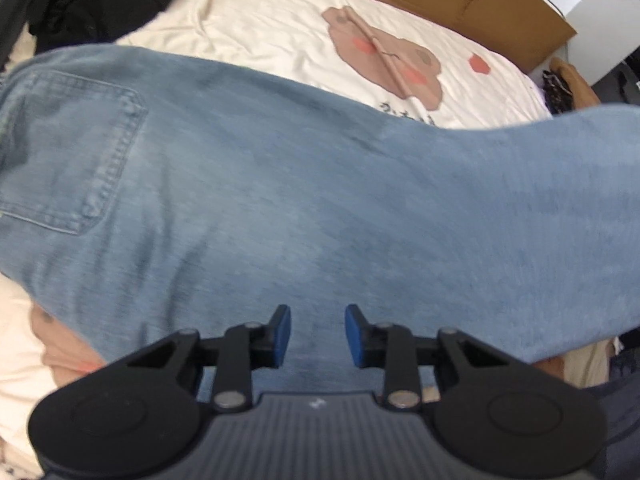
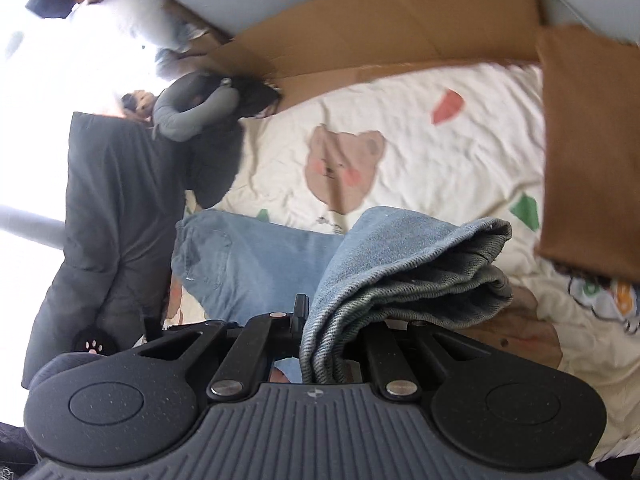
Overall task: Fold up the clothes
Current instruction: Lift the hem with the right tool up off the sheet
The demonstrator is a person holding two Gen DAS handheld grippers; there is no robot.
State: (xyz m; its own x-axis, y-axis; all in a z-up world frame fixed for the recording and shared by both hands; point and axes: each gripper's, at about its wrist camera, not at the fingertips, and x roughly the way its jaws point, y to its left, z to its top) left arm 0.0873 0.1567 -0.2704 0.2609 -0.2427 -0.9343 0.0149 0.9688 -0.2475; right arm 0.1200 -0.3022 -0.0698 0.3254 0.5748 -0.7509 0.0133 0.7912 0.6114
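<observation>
Light blue jeans (image 1: 280, 184) lie spread across the bed and fill the left wrist view, a back pocket (image 1: 68, 152) showing at the left. My left gripper (image 1: 318, 336) hangs just above the denim near its lower edge. Its blue pads (image 1: 283, 336) stand apart and no fold of cloth is between them. In the right wrist view, my right gripper (image 2: 320, 332) is shut on a bunched, folded-over end of the jeans (image 2: 400, 264) and holds it lifted off the bed. The rest of the jeans (image 2: 248, 264) stays flat below.
The bed carries a cream sheet (image 1: 280, 24) printed with bears. Brown cardboard (image 2: 400, 28) lines the far edge, and another brown panel (image 2: 588, 152) stands at the right. Dark clothes (image 2: 112, 208) are piled left of the jeans, and black garments (image 1: 80, 0) lie at the far left.
</observation>
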